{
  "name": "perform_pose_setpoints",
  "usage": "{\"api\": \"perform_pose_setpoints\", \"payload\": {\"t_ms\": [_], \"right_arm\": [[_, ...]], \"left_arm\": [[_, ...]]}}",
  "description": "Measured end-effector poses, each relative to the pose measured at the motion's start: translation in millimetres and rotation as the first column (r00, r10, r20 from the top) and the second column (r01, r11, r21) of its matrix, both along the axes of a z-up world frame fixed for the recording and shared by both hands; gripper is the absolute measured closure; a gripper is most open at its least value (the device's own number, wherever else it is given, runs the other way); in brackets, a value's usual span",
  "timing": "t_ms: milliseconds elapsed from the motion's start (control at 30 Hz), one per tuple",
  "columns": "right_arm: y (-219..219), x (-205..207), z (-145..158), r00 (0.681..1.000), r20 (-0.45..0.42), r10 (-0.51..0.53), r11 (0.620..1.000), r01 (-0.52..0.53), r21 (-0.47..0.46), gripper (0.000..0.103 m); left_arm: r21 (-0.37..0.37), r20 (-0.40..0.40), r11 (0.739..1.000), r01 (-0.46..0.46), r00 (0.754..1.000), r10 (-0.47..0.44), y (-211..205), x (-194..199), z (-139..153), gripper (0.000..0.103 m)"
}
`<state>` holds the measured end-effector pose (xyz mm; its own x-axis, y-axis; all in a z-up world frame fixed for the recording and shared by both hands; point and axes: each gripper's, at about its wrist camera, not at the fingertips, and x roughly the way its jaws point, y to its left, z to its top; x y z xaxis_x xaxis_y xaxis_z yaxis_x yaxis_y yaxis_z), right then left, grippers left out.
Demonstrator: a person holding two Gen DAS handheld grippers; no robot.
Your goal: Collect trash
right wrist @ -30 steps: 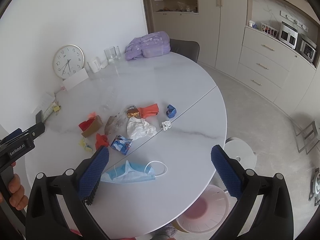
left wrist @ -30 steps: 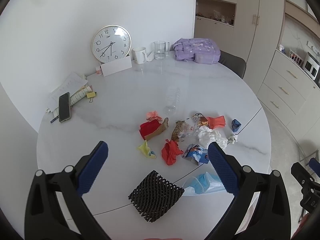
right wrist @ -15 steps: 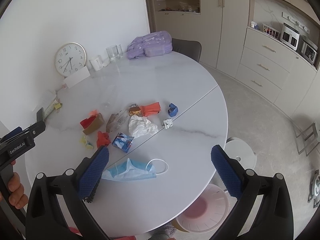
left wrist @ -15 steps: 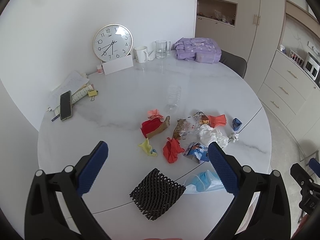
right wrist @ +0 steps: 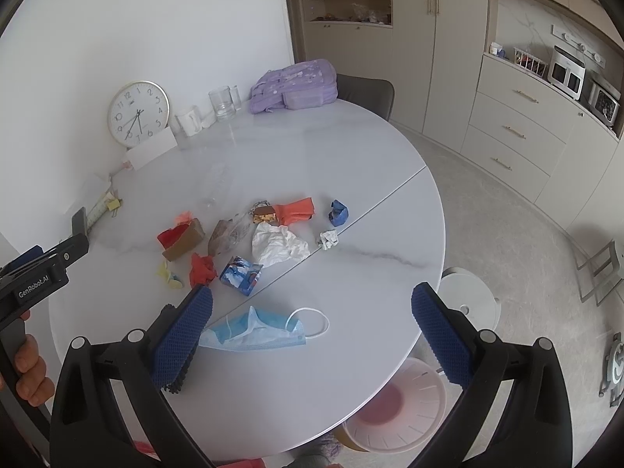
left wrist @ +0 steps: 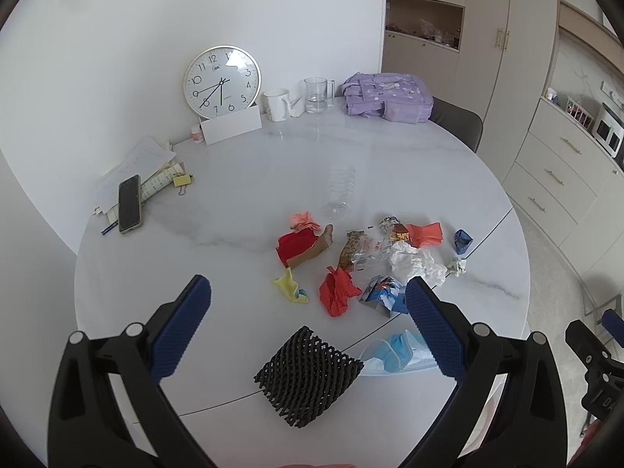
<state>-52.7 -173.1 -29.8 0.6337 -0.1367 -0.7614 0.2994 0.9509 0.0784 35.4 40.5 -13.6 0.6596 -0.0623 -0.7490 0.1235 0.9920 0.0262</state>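
Note:
Trash lies on a round white table [left wrist: 241, 179]: a black foam net [left wrist: 308, 376], a blue face mask [right wrist: 257, 333], a blue printed wrapper [right wrist: 241, 275], red paper [left wrist: 337, 290], a yellow scrap [left wrist: 289, 290], white crumpled paper [right wrist: 277, 243], a red-and-brown box [right wrist: 182, 238], an orange wrapper [right wrist: 295, 210] and a blue wad [right wrist: 337, 212]. My left gripper [left wrist: 308, 331] is open and empty above the black net. My right gripper [right wrist: 312, 331] is open and empty above the mask. A white bin [right wrist: 394, 409] stands on the floor below the table's near edge.
At the table's back stand a clock [left wrist: 222, 78], a white mug [left wrist: 277, 104], a glass mug [left wrist: 318, 94] and a purple bag [left wrist: 386, 96]. A phone [left wrist: 129, 202] lies on papers at the left. A clear bottle [left wrist: 341, 191] lies mid-table. Cabinets [right wrist: 518, 136] line the right.
Both grippers have drawn back and up a little, so the trash sits slightly further off in both views. Nothing on the table has moved.

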Motion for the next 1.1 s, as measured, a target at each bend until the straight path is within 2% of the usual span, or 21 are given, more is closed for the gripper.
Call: {"api": "perform_pose_setpoints", "payload": {"t_ms": [867, 1100], "right_arm": [[3, 5, -4, 1.000, -0.011, 0.012, 1.000, -0.011, 0.002, 0.002], [6, 6, -11, 1.000, -0.005, 0.009, 1.000, -0.009, 0.007, 0.002]], "left_arm": [[0.002, -0.014, 1.000, -0.011, 1.000, 0.011, 4, 4, -5, 0.008], [0.008, -0.014, 1.000, 0.029, 0.999, -0.029, 11, 9, -12, 0.008]]}}
